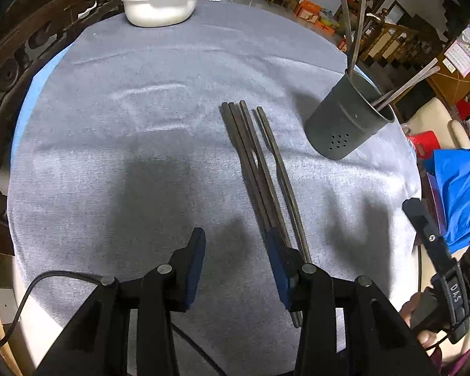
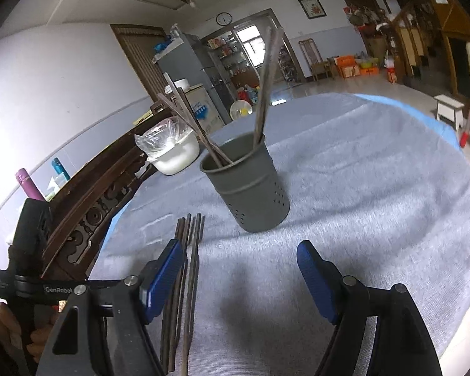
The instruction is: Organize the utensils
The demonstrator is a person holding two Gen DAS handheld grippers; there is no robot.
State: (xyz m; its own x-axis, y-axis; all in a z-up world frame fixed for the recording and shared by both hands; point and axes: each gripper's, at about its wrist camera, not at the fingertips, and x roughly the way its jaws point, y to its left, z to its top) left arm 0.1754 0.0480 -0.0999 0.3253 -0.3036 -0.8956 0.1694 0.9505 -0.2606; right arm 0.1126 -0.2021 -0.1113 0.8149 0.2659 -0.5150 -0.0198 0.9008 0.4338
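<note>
Flanking loose chopsticks (image 1: 260,172), both grippers' jaws spread; wall clock (image 2: 224,18) only in right view.

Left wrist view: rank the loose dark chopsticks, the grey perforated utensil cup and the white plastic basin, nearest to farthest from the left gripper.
1. Loose dark chopsticks, lying on the cloth beside the left gripper, at its right finger.
2. Grey perforated utensil cup, ahead right.
3. White plastic basin, far edge, ahead left.

near ends of the loose chopsticks (image 1: 266,185) hide behind the left gripper's fingers (image 1: 280,269).
</note>
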